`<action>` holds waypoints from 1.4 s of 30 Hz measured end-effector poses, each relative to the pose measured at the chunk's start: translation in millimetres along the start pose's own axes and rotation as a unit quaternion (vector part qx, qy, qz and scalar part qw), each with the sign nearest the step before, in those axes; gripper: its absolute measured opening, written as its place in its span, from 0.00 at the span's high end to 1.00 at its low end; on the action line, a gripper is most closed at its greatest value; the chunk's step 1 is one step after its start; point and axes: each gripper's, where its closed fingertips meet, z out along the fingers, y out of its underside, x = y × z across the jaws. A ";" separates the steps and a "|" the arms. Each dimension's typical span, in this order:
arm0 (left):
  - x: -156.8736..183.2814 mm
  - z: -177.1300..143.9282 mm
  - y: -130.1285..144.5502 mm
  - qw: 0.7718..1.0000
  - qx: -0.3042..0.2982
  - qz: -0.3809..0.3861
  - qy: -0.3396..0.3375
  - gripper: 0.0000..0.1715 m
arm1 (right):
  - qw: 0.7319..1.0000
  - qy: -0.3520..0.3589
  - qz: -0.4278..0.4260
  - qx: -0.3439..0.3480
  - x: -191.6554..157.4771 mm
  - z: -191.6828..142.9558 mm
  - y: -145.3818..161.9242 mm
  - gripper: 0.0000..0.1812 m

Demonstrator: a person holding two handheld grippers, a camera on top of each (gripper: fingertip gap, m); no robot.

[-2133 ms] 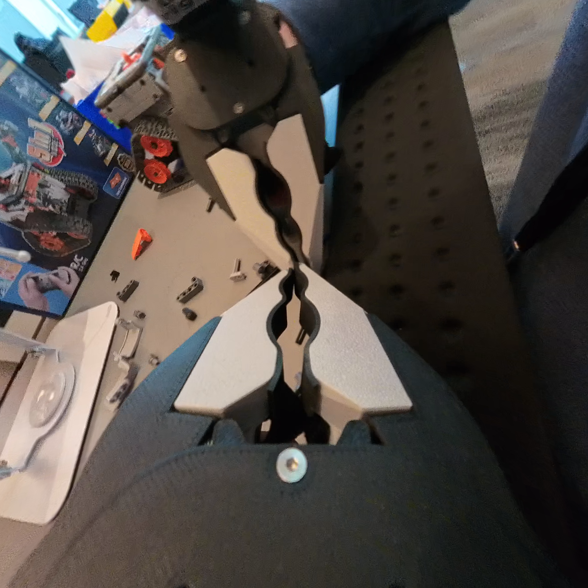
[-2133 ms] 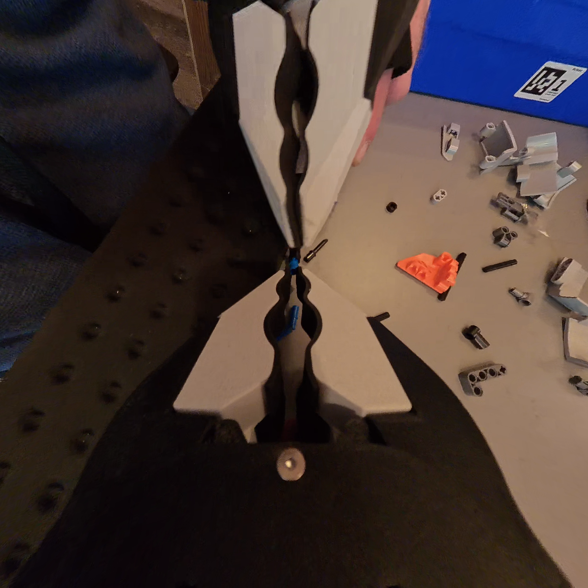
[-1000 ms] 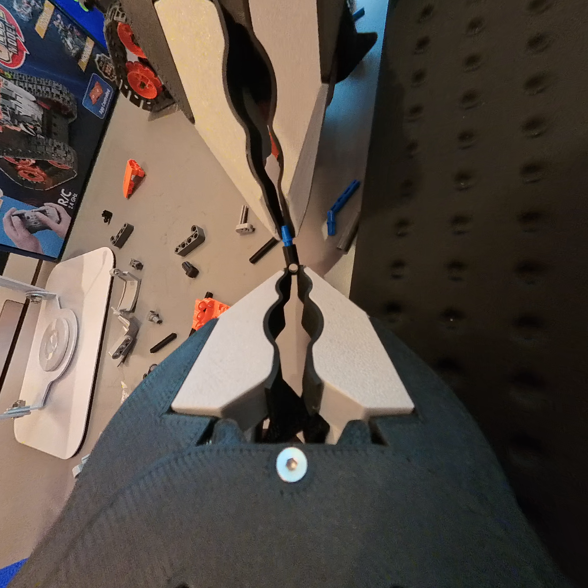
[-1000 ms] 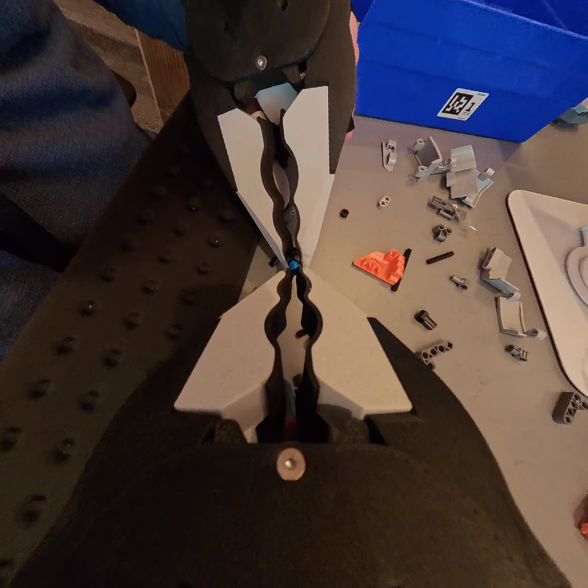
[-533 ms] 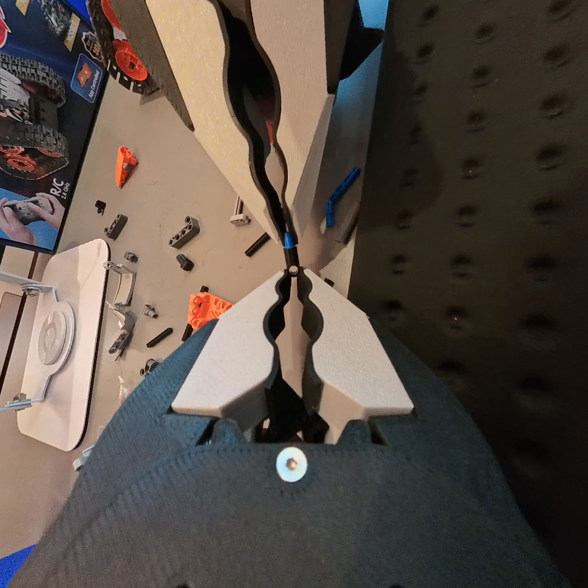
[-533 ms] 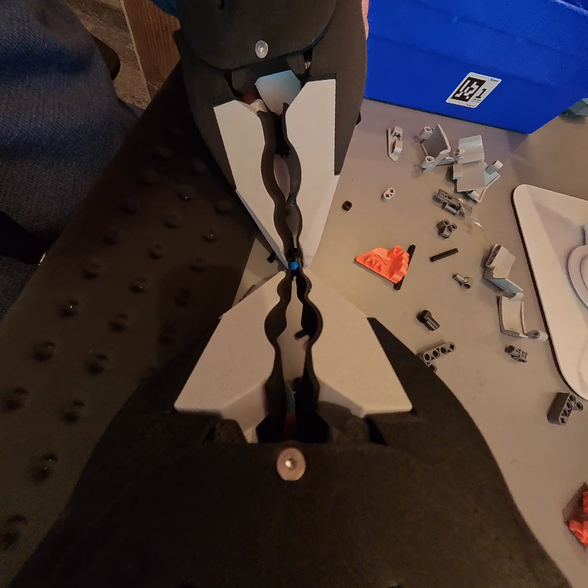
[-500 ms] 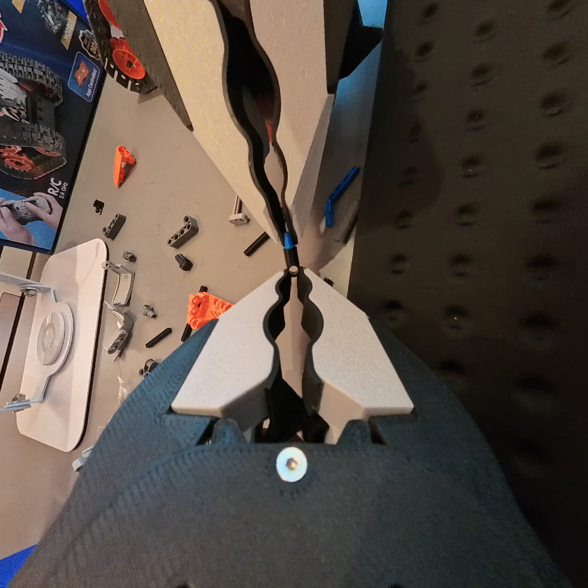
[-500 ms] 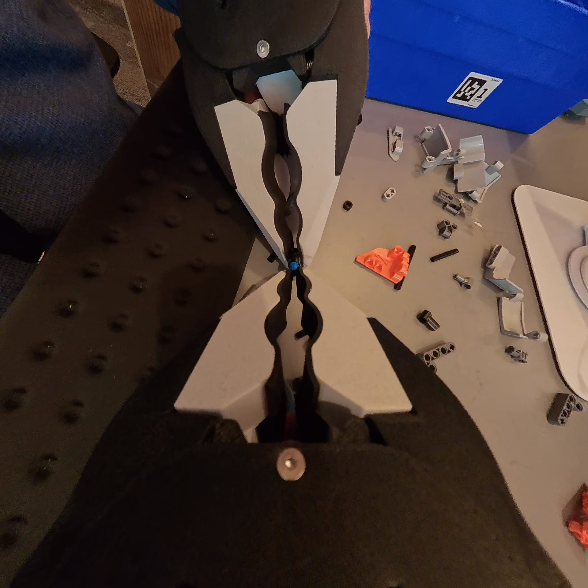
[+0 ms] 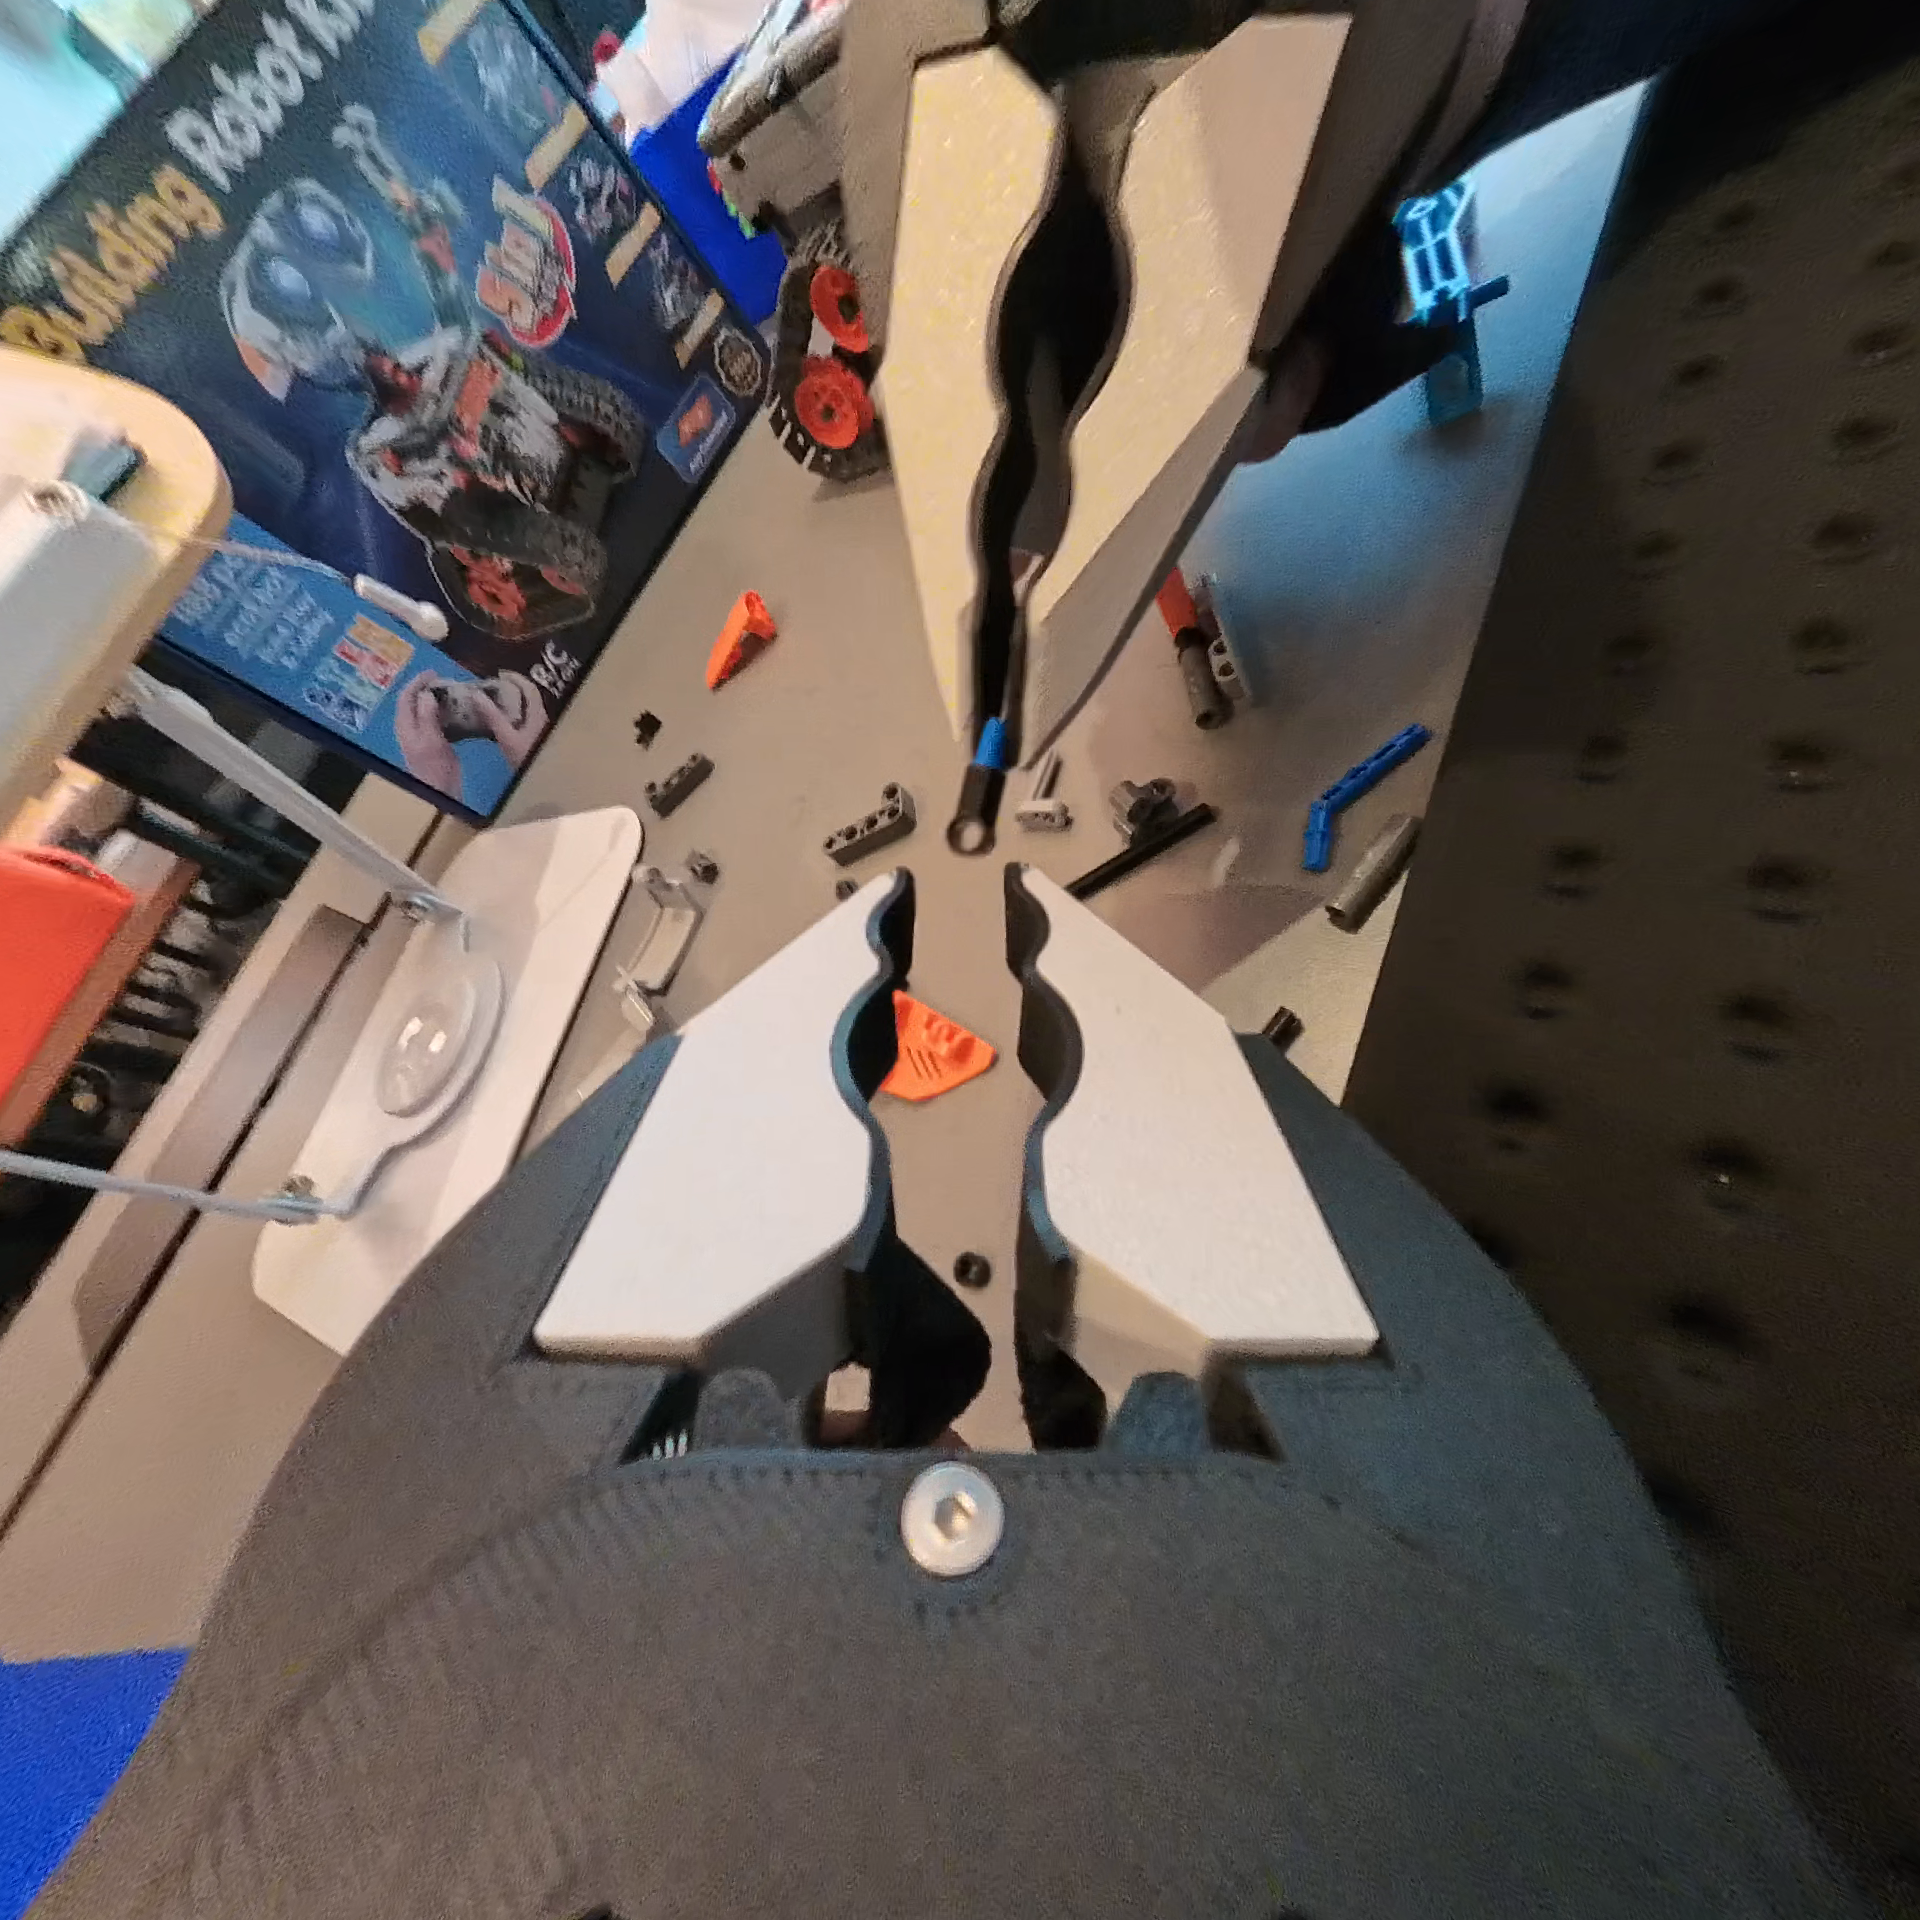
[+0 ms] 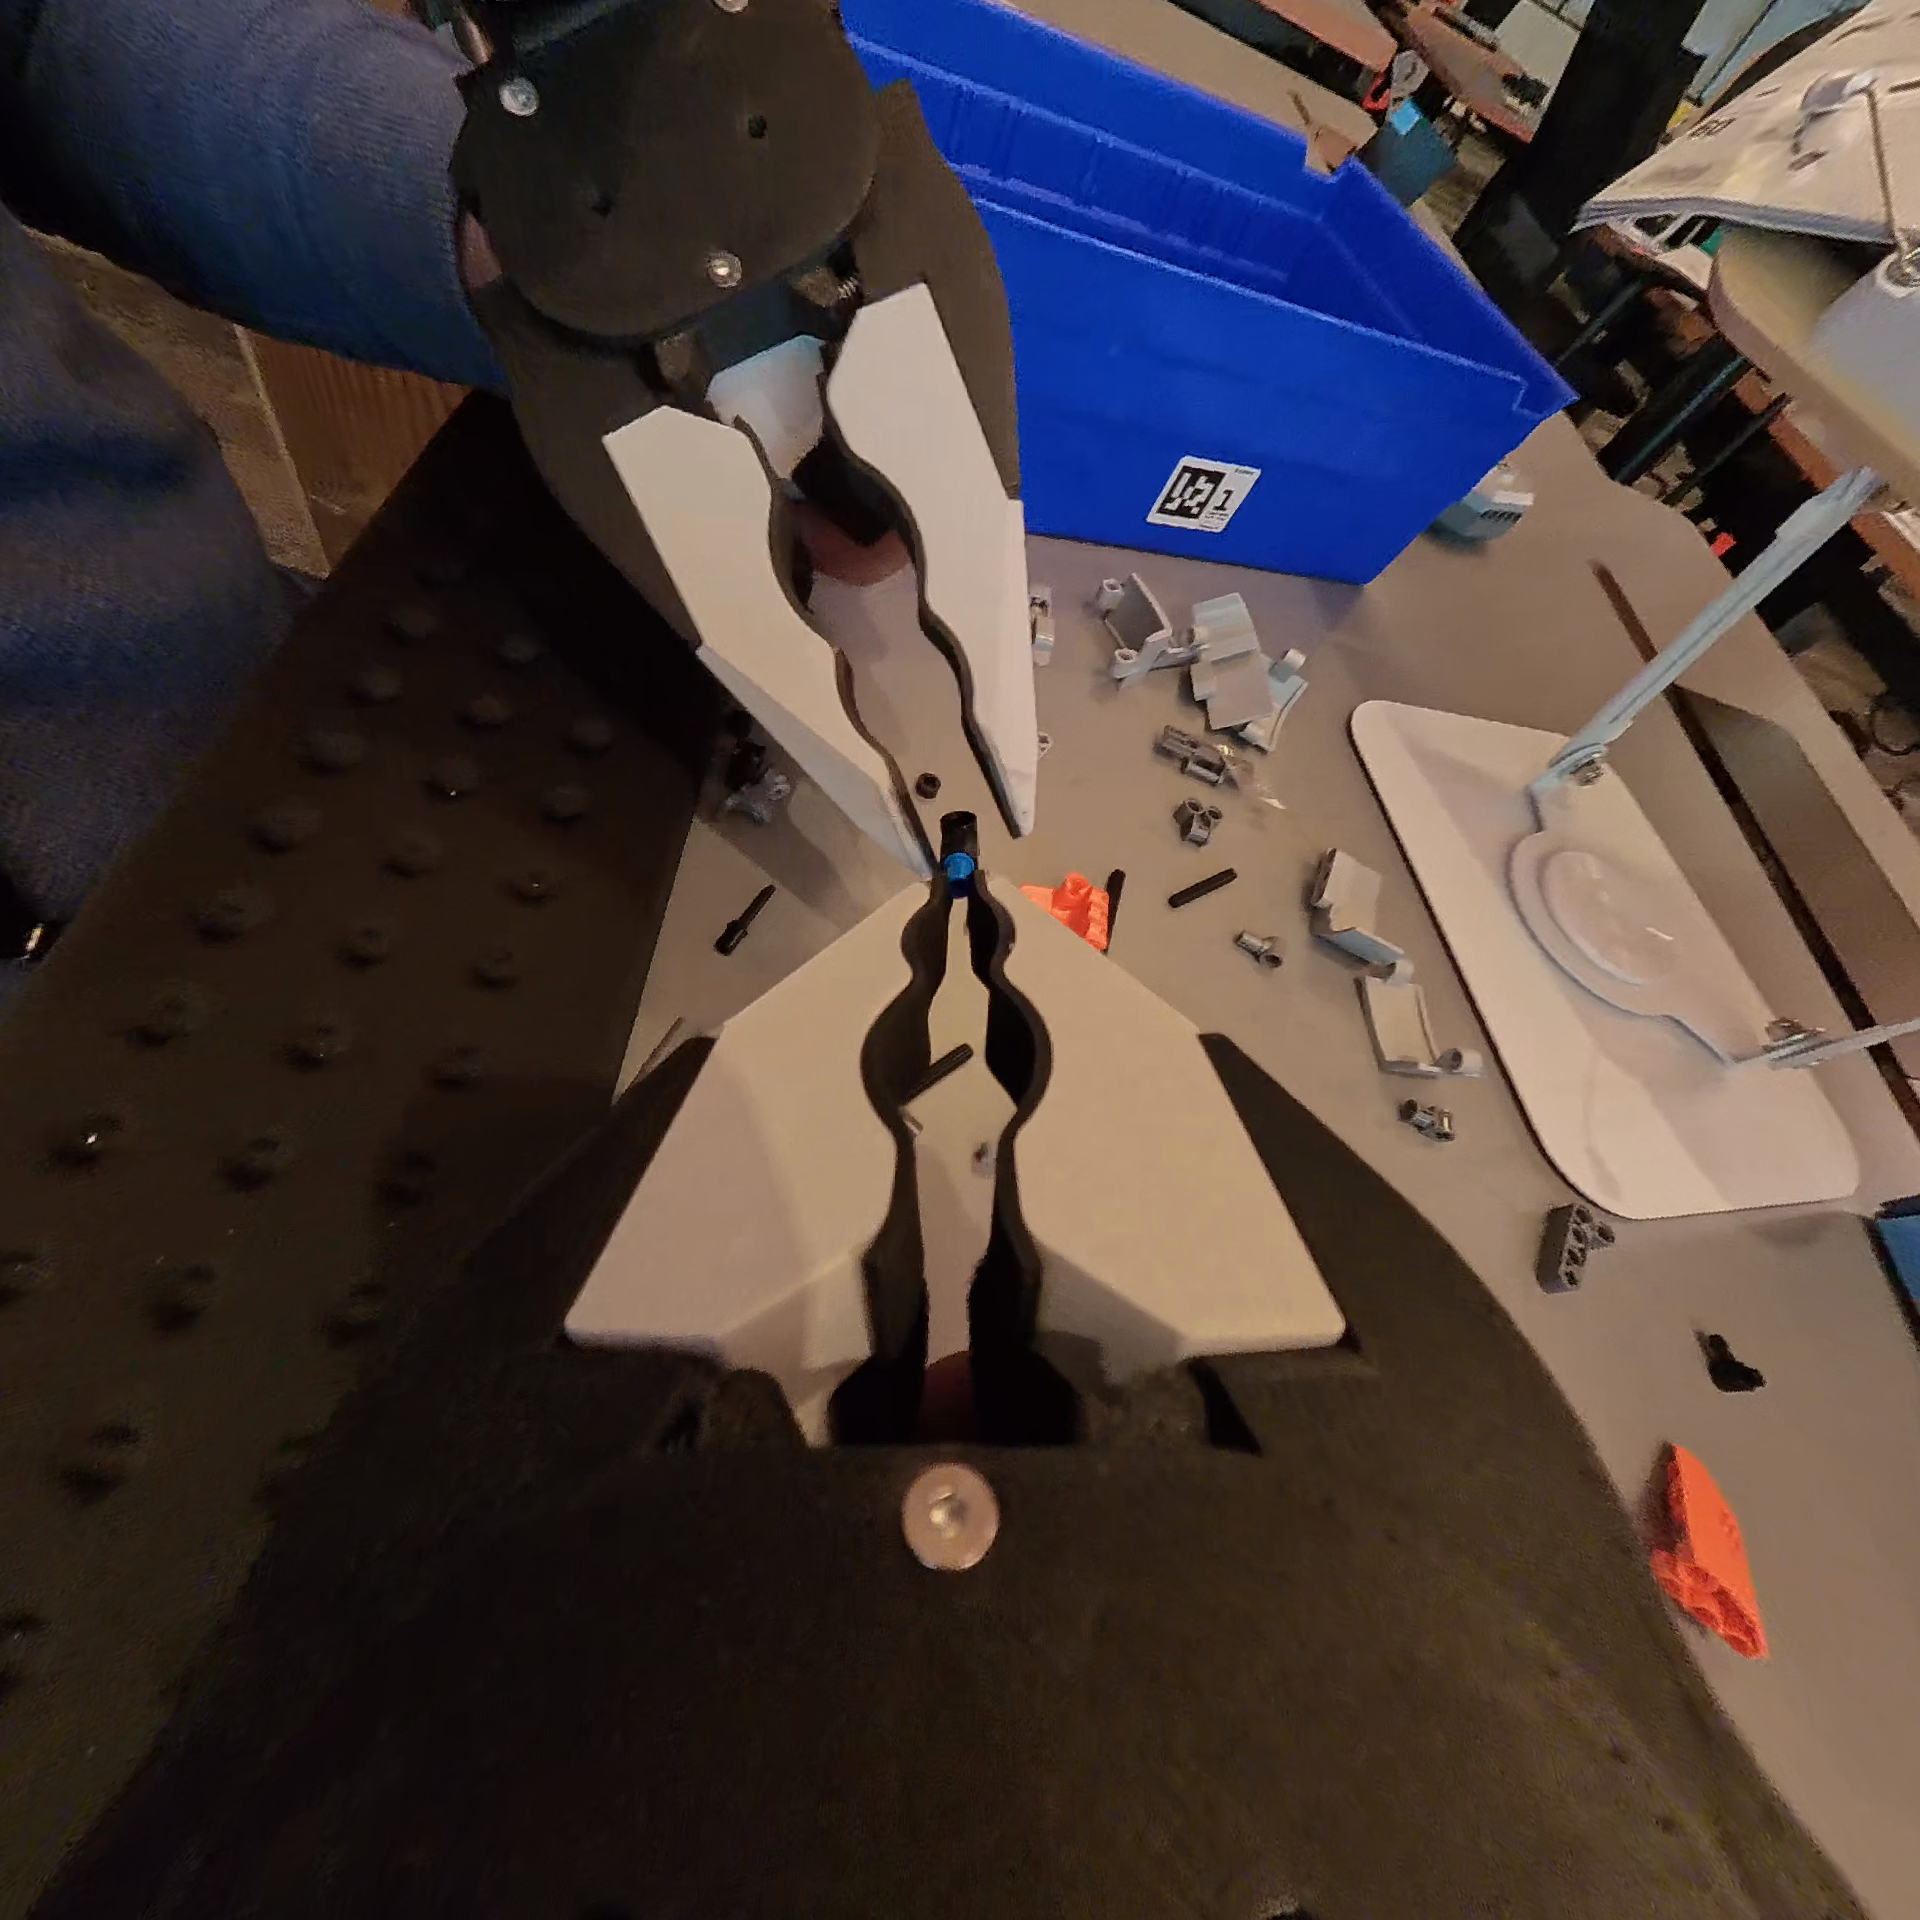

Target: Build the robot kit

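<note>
piece: small blue-and-black pin piece (image 10: 956, 857), blue pin seated in a black sleeve with a ring end; reads as one joined unit, off the tabletop (image 9: 810, 644), up in the air.
right tool: right tool (image 10: 956, 899) clamped on the blue end, fingertips closed tight, black end sticking out past the tips.
left tool: left tool (image 9: 956, 894) has its jaws spread and nothing in them. Ring end of the piece sits just ahead of its tips, no contact visible. From the right wrist view the black end lies between the spread tips.
relation: tools tip to tip, nearly in line, above the tabletop edge next to the black perforated board (image 9: 1714, 935).
state: only the right side carries the piece. Can't tell whether the pin is fully seated in the sleeve; too small.
below: orange wedge part (image 9: 930, 1060) on the tabletop, seen through the left tool's gap. Black axle (image 9: 1138, 852), dark grey hole beam (image 9: 868, 826) and blue bent beam (image 9: 1351, 800) loose nearby.
further out: grey panel parts (image 10: 1205, 644) in a cluster, second orange part (image 10: 1704, 1558) near the front edge, all loose.
surroundings: blue bin (image 10: 1195, 312) behind, white magnifier base (image 10: 1558, 987) to the side, toy kit box (image 9: 364, 416), partly built tracked vehicle with red wheels (image 9: 826, 343).
person: blue sleeve (image 10: 208, 187) behind the left tool.
</note>
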 end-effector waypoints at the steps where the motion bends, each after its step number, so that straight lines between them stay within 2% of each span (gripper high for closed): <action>1: -0.4 -0.1 -3.1 1.000 0.006 0.014 -0.006 0.92 | 1.000 0.004 -0.003 0.000 0.9 1.0 -0.9 1.00; 4: -5.1 0.9 -4.7 0.999 0.002 0.045 -0.030 0.95 | 1.000 0.021 -0.011 0.000 3.8 3.9 -4.4 1.00; 9: -12.2 -1.9 -6.3 0.998 0.010 0.048 -0.046 0.96 | 0.999 0.043 -0.013 0.003 9.0 4.9 -8.7 1.00; 15: -14.2 -1.0 -2.5 0.993 -0.014 0.098 -0.066 0.96 | 0.996 0.066 -0.051 -0.023 10.3 7.4 -4.4 0.99; 23: -15.6 -1.2 -2.9 0.994 -0.012 0.085 -0.066 0.96 | 0.993 0.080 -0.076 -0.037 10.8 8.3 -5.8 0.99; 27: -27.0 -5.4 -9.2 0.995 0.005 0.044 -0.086 0.96 | 0.991 0.109 -0.076 -0.016 19.1 4.5 -15.2 1.00; 30: -40.1 -11.8 -12.9 0.995 0.026 -0.015 -0.099 0.90 | 0.985 0.149 -0.083 0.001 30.2 -2.1 -22.9 1.00; 33: -43.3 -17.8 -21.5 0.991 0.063 -0.085 -0.077 0.88 | 0.982 0.172 -0.068 0.032 38.6 -9.8 -30.9 0.99; 39: -44.4 -24.0 -43.6 0.978 0.134 -0.156 -0.036 0.88 | 0.983 0.095 0.067 0.143 35.1 -19.6 -51.6 0.99; 42: -39.9 -29.1 -59.4 0.966 0.182 -0.185 -0.001 0.89 | 0.979 0.038 0.109 0.165 26.2 -18.4 -52.5 0.99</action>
